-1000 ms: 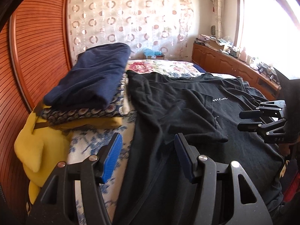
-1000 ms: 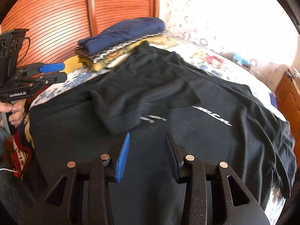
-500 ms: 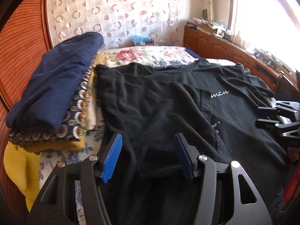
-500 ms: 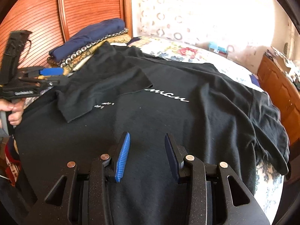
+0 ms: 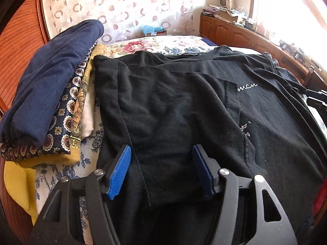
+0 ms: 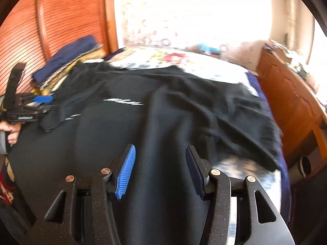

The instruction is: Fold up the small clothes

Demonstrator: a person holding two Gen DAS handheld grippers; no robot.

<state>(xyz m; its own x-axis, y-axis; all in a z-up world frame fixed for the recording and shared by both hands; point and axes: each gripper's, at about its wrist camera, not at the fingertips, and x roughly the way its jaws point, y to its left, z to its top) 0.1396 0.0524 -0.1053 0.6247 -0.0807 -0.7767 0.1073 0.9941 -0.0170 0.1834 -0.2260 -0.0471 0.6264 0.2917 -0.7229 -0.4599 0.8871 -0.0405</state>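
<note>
A black T-shirt [image 5: 184, 106] with white lettering lies spread on the bed, its left sleeve side folded in over the chest. It also shows in the right wrist view [image 6: 163, 118], blurred. My left gripper [image 5: 161, 163] is open and empty, just above the folded part near the shirt's lower left. My right gripper [image 6: 159, 163] is open and empty over the shirt's lower right part. The left gripper [image 6: 38, 104] also shows at the left edge of the right wrist view.
A stack of folded clothes [image 5: 55, 102], navy on top, patterned and yellow below, sits left of the shirt against a wooden slatted panel [image 5: 18, 47]. A floral bedsheet [image 5: 163, 45] lies beyond. A wooden cabinet [image 6: 290, 106] stands along the right.
Both grippers have swung to the right across the shirt. The left gripper came closer over the folded sleeve part; the right gripper now faces the shirt's right sleeve side. Both stayed open.
</note>
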